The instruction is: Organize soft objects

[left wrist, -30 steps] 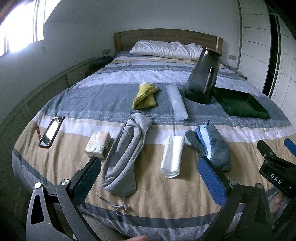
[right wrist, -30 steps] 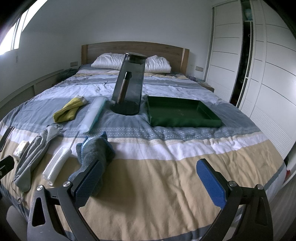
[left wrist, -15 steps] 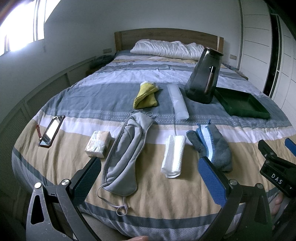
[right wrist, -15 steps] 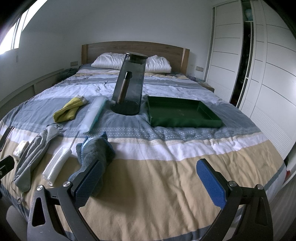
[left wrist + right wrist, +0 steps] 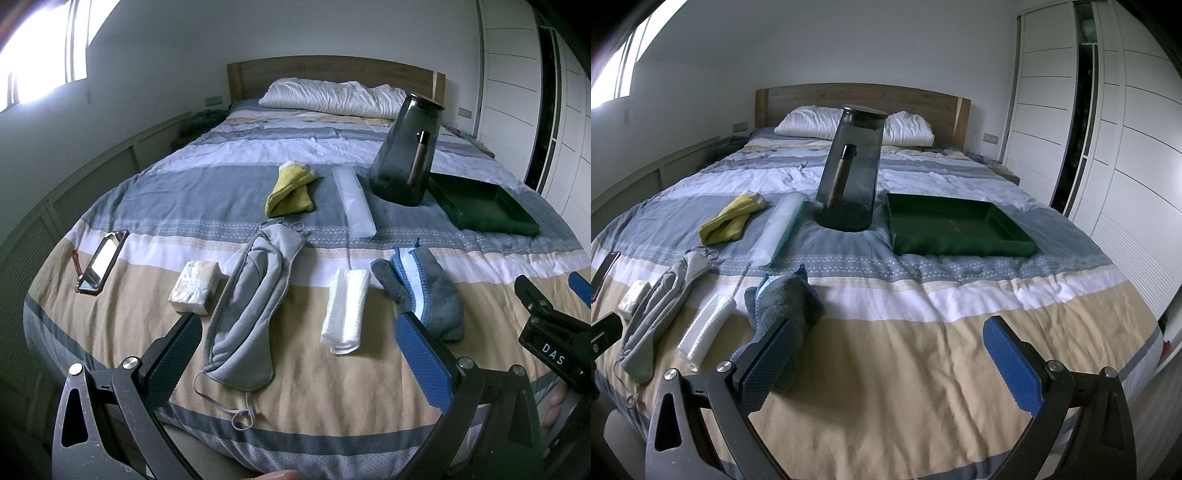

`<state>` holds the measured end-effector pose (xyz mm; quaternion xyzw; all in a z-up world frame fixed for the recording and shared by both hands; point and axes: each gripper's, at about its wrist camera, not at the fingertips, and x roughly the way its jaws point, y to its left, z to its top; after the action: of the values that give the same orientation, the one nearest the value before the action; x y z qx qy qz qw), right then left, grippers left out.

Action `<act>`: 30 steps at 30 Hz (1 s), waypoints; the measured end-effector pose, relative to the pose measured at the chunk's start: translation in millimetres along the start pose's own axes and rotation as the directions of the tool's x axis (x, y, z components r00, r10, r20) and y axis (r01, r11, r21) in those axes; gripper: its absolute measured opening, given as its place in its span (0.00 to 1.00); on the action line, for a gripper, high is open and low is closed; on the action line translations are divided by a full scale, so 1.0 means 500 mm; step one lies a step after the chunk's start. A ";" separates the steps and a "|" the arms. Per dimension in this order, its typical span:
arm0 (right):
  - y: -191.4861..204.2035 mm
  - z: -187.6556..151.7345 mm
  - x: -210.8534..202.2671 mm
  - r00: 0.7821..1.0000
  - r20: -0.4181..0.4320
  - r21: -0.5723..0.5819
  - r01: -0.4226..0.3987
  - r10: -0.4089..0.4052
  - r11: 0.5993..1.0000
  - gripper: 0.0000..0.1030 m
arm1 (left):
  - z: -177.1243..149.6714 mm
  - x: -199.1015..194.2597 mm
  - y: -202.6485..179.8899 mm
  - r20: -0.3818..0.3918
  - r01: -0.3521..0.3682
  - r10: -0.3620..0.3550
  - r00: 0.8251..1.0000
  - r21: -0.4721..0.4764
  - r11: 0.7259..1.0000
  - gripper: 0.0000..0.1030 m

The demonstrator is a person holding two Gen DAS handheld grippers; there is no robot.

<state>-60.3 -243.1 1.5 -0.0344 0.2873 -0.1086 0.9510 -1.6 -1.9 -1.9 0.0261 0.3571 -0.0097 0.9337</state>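
On the striped bed lie a grey pouch [image 5: 251,299] [image 5: 653,314], a folded white cloth [image 5: 345,308] [image 5: 705,328], a grey-and-blue towel [image 5: 428,288] [image 5: 783,302] and a yellow towel [image 5: 290,190] [image 5: 729,219]. A green tray [image 5: 480,206] [image 5: 956,230] sits at the right. My left gripper [image 5: 299,354] is open and empty, above the bed's near edge in front of the pouch and white cloth. My right gripper [image 5: 890,365] is open and empty, just right of the grey-and-blue towel; its body shows in the left wrist view [image 5: 550,332].
A dark glass jar [image 5: 406,162] [image 5: 849,173] stands beside the tray. A clear plastic roll [image 5: 352,203] [image 5: 779,229], a tissue pack [image 5: 194,286] and a phone [image 5: 101,260] lie on the bed. White pillows [image 5: 332,98] are at the headboard, wardrobes [image 5: 1108,147] at the right.
Both views shift only slightly; the left gripper has drifted a little. Both grippers stay open and nothing on the bed has moved.
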 end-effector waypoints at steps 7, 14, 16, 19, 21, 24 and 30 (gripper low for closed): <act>-0.006 0.000 -0.003 1.000 0.000 0.000 -0.001 0.001 1.000 1.00 | 0.001 0.000 0.001 0.000 0.000 0.000 1.000 -0.001 1.000 0.99; 0.013 0.006 -0.005 1.000 0.006 -0.008 -0.010 0.010 1.000 1.00 | -0.001 0.006 0.006 -0.002 0.000 0.000 1.000 -0.007 1.000 0.99; 0.018 0.009 -0.006 1.000 0.007 -0.010 -0.017 0.018 1.000 1.00 | -0.002 0.008 0.008 -0.003 -0.001 0.001 1.000 -0.007 1.000 0.99; 0.025 0.013 -0.007 0.999 0.011 -0.016 -0.029 0.030 0.999 1.00 | -0.003 0.018 0.017 -0.006 -0.002 0.002 1.000 -0.009 1.000 0.99; 0.029 0.017 -0.008 0.999 0.011 -0.021 -0.038 0.038 0.999 1.00 | -0.003 0.018 0.017 -0.006 -0.004 0.003 1.000 -0.010 1.000 0.99; 0.038 0.025 -0.003 0.998 0.009 -0.027 -0.054 0.055 0.998 1.00 | -0.002 0.023 0.022 -0.011 -0.005 0.005 1.000 -0.017 1.000 0.99; 0.061 0.051 0.026 0.996 -0.015 -0.051 -0.093 0.092 0.994 1.00 | 0.031 0.037 0.041 -0.042 -0.008 0.007 0.999 -0.027 1.000 0.99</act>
<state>-29.7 -216.1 11.7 -0.0452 0.2973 -0.0570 0.9520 23.1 18.0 -2.0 0.0149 0.3766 -0.0009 0.9263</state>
